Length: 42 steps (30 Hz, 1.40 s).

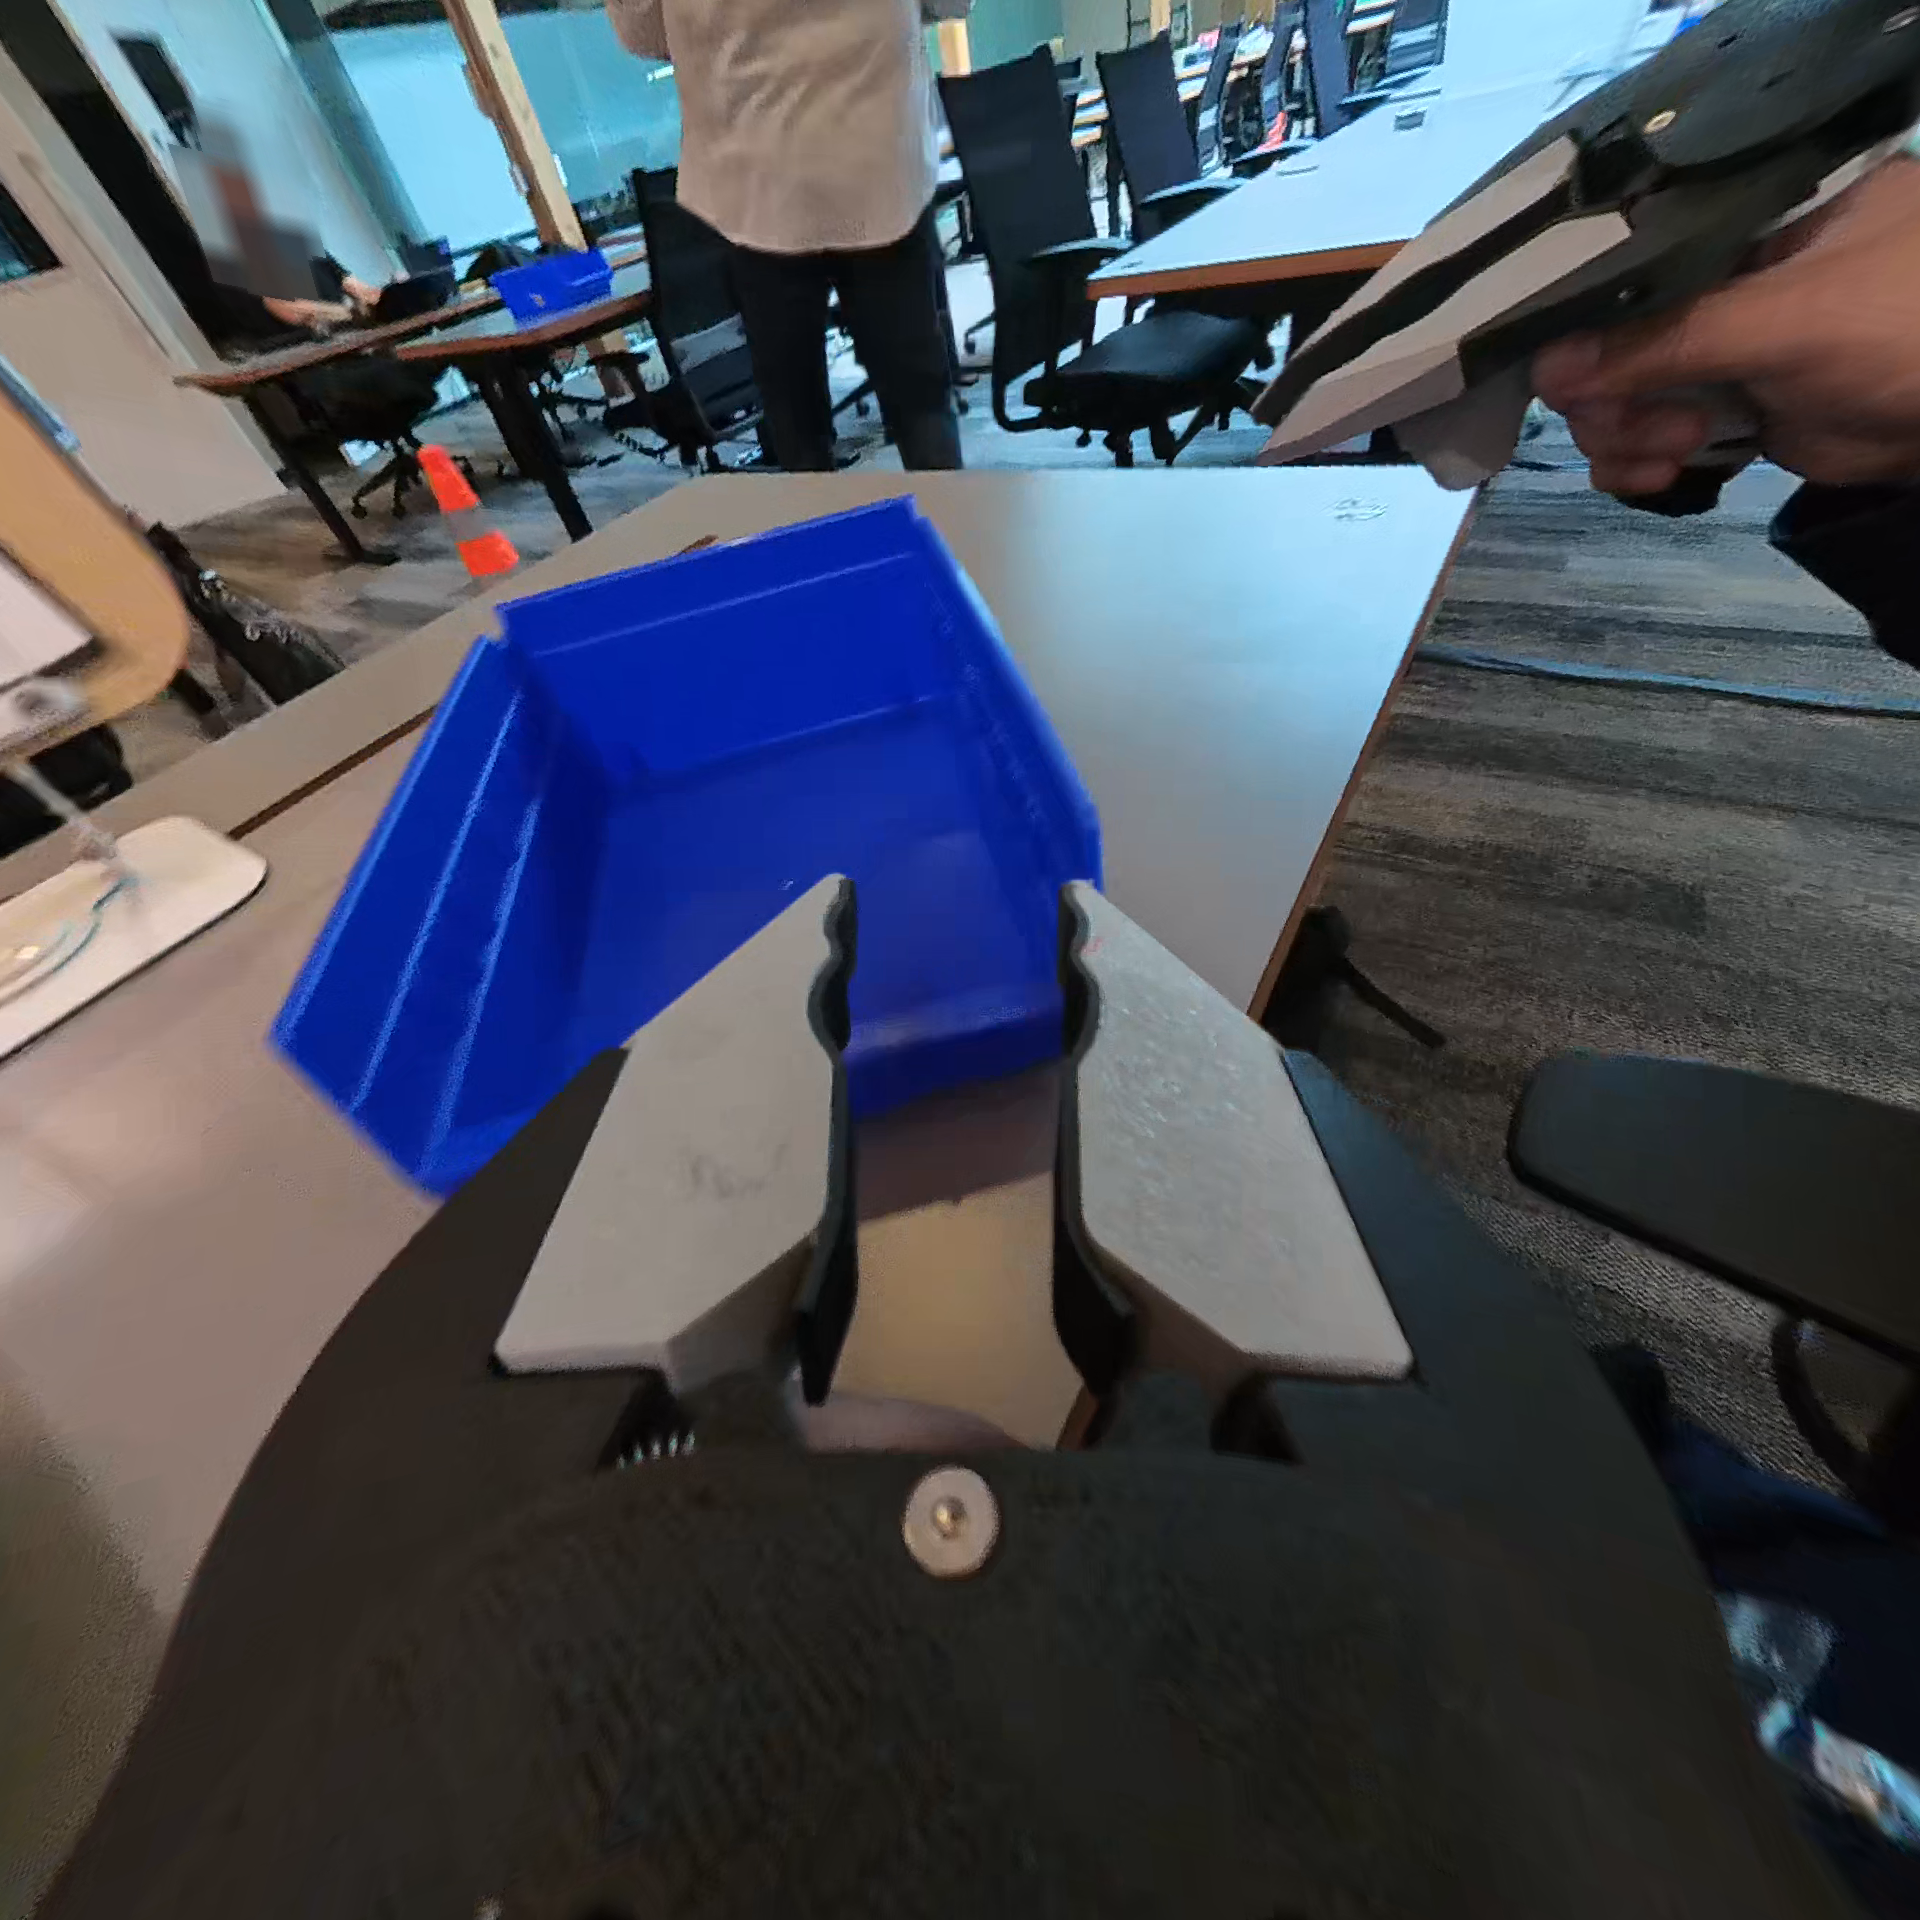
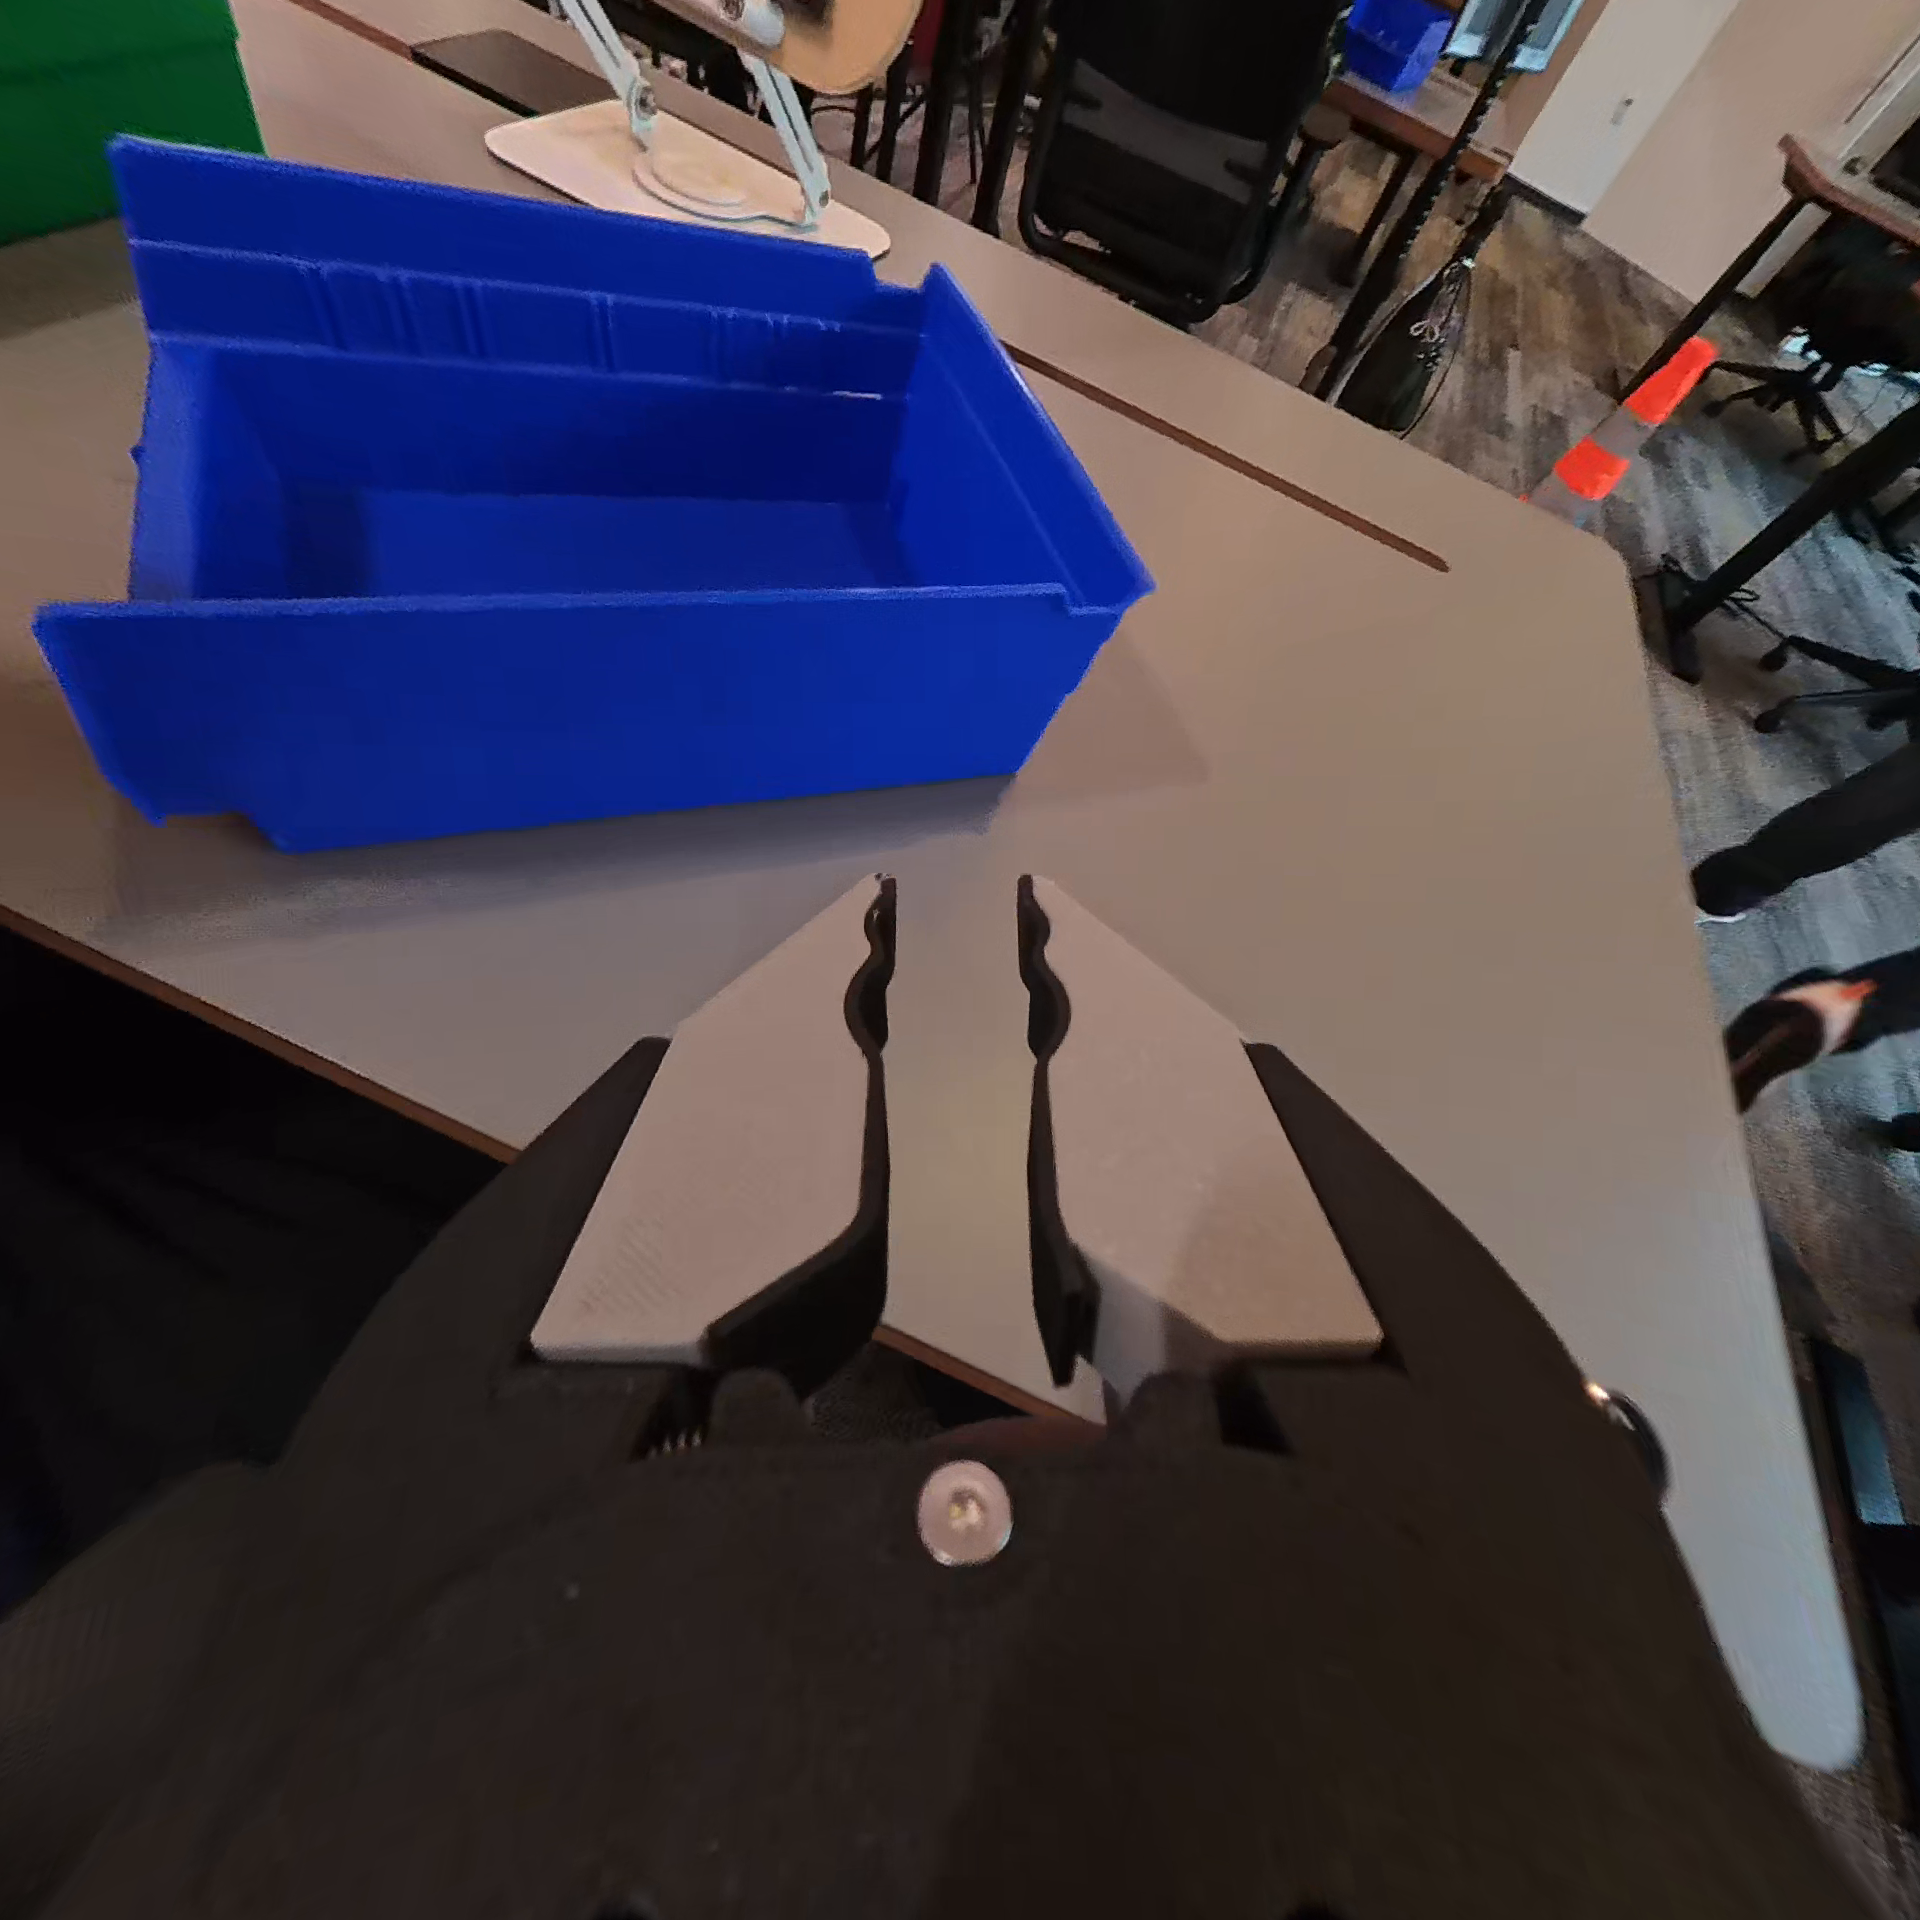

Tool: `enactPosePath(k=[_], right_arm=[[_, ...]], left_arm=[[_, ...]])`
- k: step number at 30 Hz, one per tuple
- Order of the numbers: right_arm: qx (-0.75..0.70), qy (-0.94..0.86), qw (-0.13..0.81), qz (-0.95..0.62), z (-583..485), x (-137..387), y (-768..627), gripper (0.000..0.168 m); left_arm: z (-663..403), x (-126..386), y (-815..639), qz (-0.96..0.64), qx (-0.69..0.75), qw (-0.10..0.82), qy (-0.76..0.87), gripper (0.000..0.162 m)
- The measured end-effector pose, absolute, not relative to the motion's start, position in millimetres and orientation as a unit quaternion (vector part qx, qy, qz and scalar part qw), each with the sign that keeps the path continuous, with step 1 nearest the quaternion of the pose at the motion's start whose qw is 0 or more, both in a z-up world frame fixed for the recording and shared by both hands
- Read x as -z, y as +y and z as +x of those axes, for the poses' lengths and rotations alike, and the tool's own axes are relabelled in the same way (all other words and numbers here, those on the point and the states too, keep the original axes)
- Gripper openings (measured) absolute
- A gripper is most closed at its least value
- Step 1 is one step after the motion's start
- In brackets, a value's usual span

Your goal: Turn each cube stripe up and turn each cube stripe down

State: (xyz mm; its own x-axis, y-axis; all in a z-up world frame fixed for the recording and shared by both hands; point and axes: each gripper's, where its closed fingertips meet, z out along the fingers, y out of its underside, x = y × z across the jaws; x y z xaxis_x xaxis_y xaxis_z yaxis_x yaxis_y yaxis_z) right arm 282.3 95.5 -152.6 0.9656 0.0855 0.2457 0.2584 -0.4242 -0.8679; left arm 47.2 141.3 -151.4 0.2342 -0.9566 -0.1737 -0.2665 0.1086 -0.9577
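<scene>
The left gripper (image 1: 956, 904) is spread with nothing between its fingers, hanging over the near lip of the blue bin (image 1: 665, 727). The right gripper (image 2: 951, 883) is also parted and empty, held above bare table (image 2: 1351, 779) just beside the bin's long side wall; from the left wrist view it shows again, raised off to the right in a hand (image 1: 1756, 374). No cube shows in either view: the bin floor that can be seen is bare, and so is the tabletop around it, though the bin's nearest corners are hidden by its walls and the fingers. So I cannot tell where the cubes are, and cannot judge whether any turning has been done or remains; nothing is in hand, and this reads as a moment at the start or the end of the work. Around the bin, a white stand base (image 2: 686, 177) sits on the table just behind it, well clear of both grippers. A person (image 1: 810, 208) stands beyond the table's far edge, with chairs (image 1: 1122, 312), an orange cone (image 1: 462, 509) and more desks behind. Nothing blocks the way into the bin.
</scene>
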Motion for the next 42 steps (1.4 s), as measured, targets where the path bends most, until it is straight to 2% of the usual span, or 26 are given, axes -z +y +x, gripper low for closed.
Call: enactPosePath(k=[6, 10, 13, 16, 19, 21, 22, 23, 26, 29, 31, 33, 35, 36, 37, 39, 42], right_arm=[[0.027, -0.121, 0.518, -0.846, 237, 161, 128, 0.024], [0.011, -0.141, 0.516, -0.845, 190, 161, 147, 0.037], [0.027, -0.151, 0.548, -0.822, 160, 140, 157, 0.038], [-0.040, -0.185, 0.584, -0.789, 108, 115, 156, 0.041], [-0.100, -0.225, 0.534, -0.809, 53, 134, 161, 0.059], [-0.063, -0.251, 0.500, -0.826, 34, 161, 172, 0.059], [-0.020, -0.254, 0.485, -0.837, 36, 175, 182, 0.059], [0.037, -0.250, 0.479, -0.841, 44, 183, 192, 0.074], [0.132, -0.265, 0.454, -0.840, 62, 193, 202, 0.061], [0.171, -0.271, 0.406, -0.856, 90, 202, 196, 0.062], [0.155, -0.266, 0.373, -0.875, 114, 211, 191, 0.078], [0.133, -0.235, 0.360, -0.893, 146, 215, 189, 0.081], [0.177, -0.212, 0.344, -0.898, 197, 214, 190, 0.070], [0.203, -0.209, 0.349, -0.891, 219, 210, 192, 0.056], [0.220, -0.192, 0.350, -0.890, 240, 206, 193, 0.054], [0.200, -0.141, 0.362, -0.900, 260, 199, 194, 0.060], [0.072, -0.129, 0.448, -0.882, 219, 175, 200, 0.062]], left_arm=[[-41, 159, 187, -0.637, 0.286, 0.541, 0.469, 0.046], [-97, 166, 223, -0.677, 0.252, 0.557, 0.411, 0.050], [-131, 164, 233, -0.690, 0.240, 0.566, 0.382, 0.052], [-159, 154, 237, -0.688, 0.217, 0.590, 0.363, 0.055], [-189, 151, 249, -0.694, 0.176, 0.610, 0.340, 0.068], [-203, 157, 259, -0.705, 0.166, 0.607, 0.326, 0.076], [-207, 162, 265, -0.711, 0.167, 0.602, 0.322, 0.076], [-209, 170, 271, -0.718, 0.165, 0.594, 0.323, 0.076], [-206, 199, 290, -0.747, 0.150, 0.547, 0.348, 0.081], [-195, 214, 301, -0.756, 0.145, 0.518, 0.373, 0.081], [-188, 216, 305, -0.754, 0.146, 0.515, 0.381, 0.081], [-180, 215, 306, -0.750, 0.160, 0.515, 0.382, 0.082], [-172, 215, 306, -0.748, 0.174, 0.516, 0.379, 0.082], [-169, 216, 307, -0.748, 0.175, 0.516, 0.377, 0.082], [-167, 217, 309, -0.749, 0.175, 0.517, 0.375, 0.081], [-163, 220, 313, -0.752, 0.178, 0.517, 0.368, 0.080], [-159, 215, 320, -0.744, 0.165, 0.534, 0.367, 0.071]])
